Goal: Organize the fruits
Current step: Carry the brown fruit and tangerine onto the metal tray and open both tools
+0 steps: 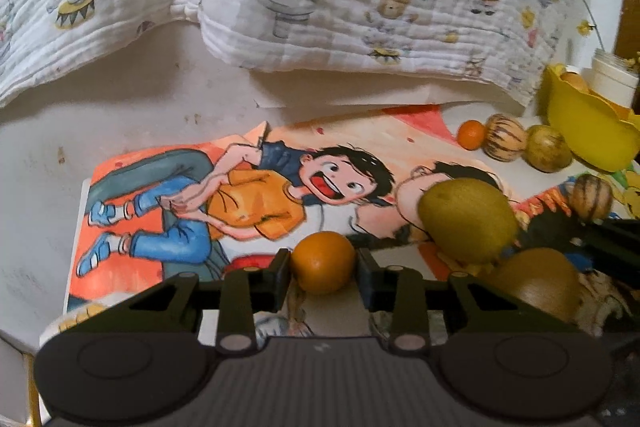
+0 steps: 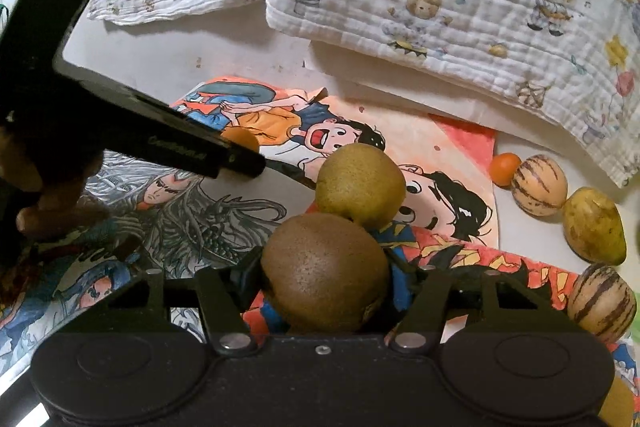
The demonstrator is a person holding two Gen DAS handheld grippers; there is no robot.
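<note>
My left gripper (image 1: 323, 261) pinches the small orange (image 1: 322, 262) between its fingers at lower centre. My right gripper (image 2: 326, 277) seems closed on the brown kiwi (image 2: 325, 273), though its fingers are mostly hidden; the green pear (image 2: 360, 183) touches it just above.

My bench (image 1: 132, 99) is a pale, stained surface, with a printed muslin blanket (image 1: 360, 7) bunched along its far side and bright cartoon posters (image 1: 168, 211) spread flat over its middle. On the posters sit a small orange (image 1: 323, 262), a green pear (image 2: 360, 183), a brown kiwi (image 2: 324, 275) and a striped melon-like fruit (image 2: 602, 303). On bare bench past the poster's edge lie a tiny orange (image 2: 505, 169), another striped fruit (image 2: 539, 185) and a yellowish fruit (image 2: 594, 225), with a yellow bowl (image 1: 588, 135) near them.
</note>
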